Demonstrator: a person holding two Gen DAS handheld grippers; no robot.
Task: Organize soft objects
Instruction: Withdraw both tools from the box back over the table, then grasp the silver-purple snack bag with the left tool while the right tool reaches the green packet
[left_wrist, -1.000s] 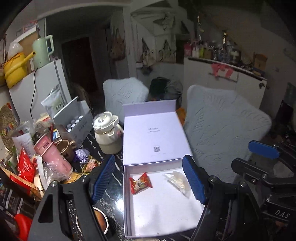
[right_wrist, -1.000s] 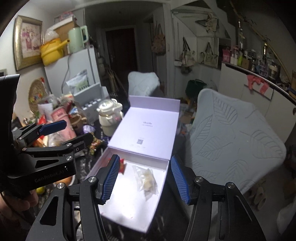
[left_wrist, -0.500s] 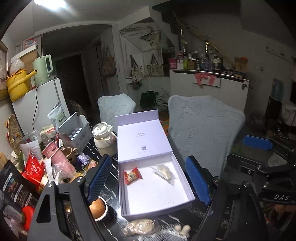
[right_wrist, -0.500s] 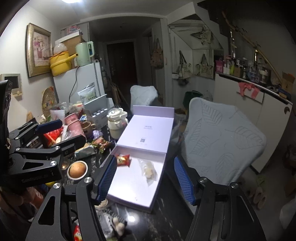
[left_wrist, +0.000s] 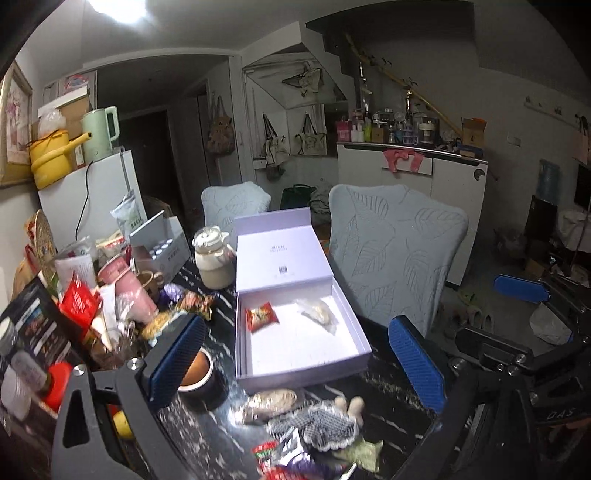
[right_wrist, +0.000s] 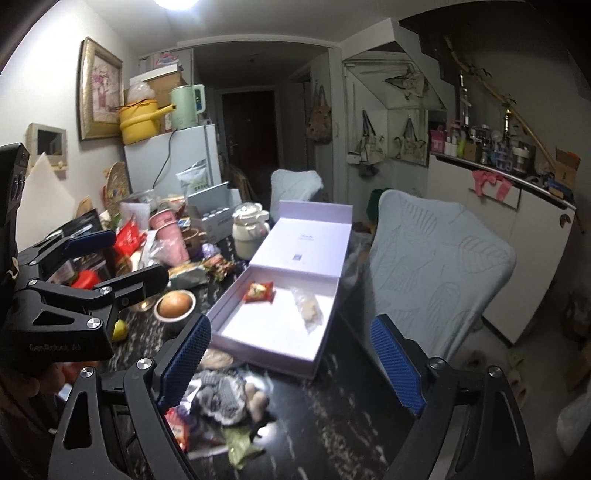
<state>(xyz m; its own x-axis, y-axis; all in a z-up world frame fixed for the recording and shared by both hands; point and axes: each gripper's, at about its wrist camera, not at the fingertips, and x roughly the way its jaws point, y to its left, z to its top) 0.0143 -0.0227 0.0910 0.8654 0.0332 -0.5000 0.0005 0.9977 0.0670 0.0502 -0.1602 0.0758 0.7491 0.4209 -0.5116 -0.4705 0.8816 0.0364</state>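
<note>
An open white box (left_wrist: 354, 354) (right_wrist: 317, 365) lies on the dark table. Inside are a red snack packet (left_wrist: 261, 316) (right_wrist: 259, 291) and a clear bag of pale pieces (left_wrist: 319, 314) (right_wrist: 308, 308). A small doll in a grey checked dress (left_wrist: 325, 424) (right_wrist: 229, 398) and a pale wrapped packet (left_wrist: 269, 402) lie in front of the box. My left gripper (left_wrist: 295, 362) is open and empty, held above the table near the box. My right gripper (right_wrist: 291, 363) is open and empty over the box's front edge.
Clutter fills the table's left: a cup (left_wrist: 195, 373) (right_wrist: 174, 306), pink tumbler (left_wrist: 129, 295), white teapot (left_wrist: 212, 258), snack bags (left_wrist: 77, 299). Loose wrappers (left_wrist: 280, 458) lie at the near edge. A pale chair (left_wrist: 395, 251) stands right of the table.
Both grippers have pulled back and up from the box. The doll, wrapped packet and loose wrappers in front of the box have come into view. Both stay open.
</note>
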